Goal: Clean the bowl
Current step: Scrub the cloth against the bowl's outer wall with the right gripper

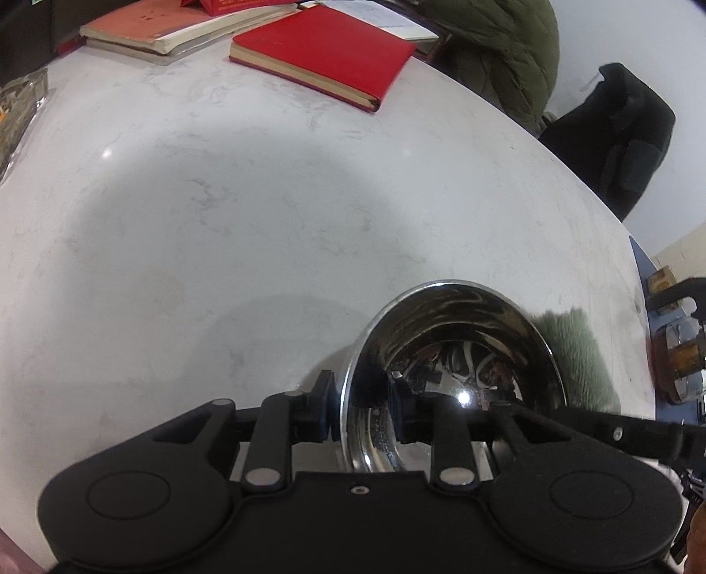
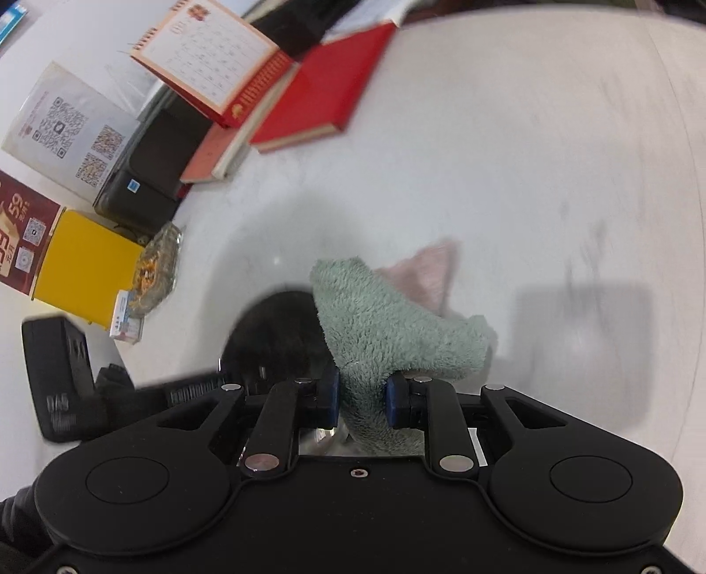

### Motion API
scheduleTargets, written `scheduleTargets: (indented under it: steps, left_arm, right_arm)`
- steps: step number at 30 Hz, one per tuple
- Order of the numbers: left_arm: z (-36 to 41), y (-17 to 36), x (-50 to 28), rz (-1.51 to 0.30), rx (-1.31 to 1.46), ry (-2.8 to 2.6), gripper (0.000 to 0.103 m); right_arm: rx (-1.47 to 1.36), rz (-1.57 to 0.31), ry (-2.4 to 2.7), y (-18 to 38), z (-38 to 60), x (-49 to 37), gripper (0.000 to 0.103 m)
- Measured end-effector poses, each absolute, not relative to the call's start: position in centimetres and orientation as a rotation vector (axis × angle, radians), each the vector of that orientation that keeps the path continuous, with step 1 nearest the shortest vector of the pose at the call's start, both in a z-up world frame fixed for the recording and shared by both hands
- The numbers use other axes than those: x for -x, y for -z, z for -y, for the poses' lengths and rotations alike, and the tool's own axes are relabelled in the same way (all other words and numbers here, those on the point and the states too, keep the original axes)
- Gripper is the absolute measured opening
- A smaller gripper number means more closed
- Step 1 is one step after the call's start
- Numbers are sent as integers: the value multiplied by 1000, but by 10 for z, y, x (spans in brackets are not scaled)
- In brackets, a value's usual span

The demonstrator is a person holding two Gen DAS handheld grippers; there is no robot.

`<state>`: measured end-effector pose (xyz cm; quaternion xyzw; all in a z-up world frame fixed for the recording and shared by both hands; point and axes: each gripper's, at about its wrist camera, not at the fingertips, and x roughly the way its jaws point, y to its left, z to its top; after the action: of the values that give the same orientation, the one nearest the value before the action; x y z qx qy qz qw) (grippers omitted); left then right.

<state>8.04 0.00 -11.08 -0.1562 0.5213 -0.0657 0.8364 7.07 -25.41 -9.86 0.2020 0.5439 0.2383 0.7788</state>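
The white marble table (image 1: 220, 198) carries a red book (image 1: 324, 50), stacked books (image 1: 167, 26) and a steel bowl (image 1: 454, 335).

Left hand-held gripper (image 1: 362, 413): matte black, twin round lobes, silver pivot pins, centre screw.
Right hand-held gripper (image 2: 362, 399): same black build; blue pads (image 2: 332, 397).
Sleeve (image 2: 17, 525): dark, lower-left corner.

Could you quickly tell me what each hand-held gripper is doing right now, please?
Left hand-held gripper: shut on the steel bowl's rim.
Right hand-held gripper: shut on the green cloth.
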Motion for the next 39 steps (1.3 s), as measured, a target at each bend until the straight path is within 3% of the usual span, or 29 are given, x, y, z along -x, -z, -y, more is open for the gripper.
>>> scheduleTargets:
  steps: [8, 16, 23, 32, 39]
  left_arm:
    - [3, 110, -76, -1121, 308, 149, 24]
    - [4, 111, -79, -1113, 327, 139, 25]
    - [6, 110, -77, -1121, 321, 132, 25]
    - [6, 112, -80, -1119, 325, 132, 26]
    - [9, 109, -80, -1119, 294, 131, 26]
  right_arm:
    - [-483, -1097, -551, 92, 246, -112, 20]
    - [-525, -1206, -541, 108, 267, -75, 20]
    - [-444, -1106, -550, 90, 245, -106, 20]
    - [-405, -1181, -506, 96, 252, -67, 20]
    - [-379, -1106, -518, 85, 237, -100, 20]
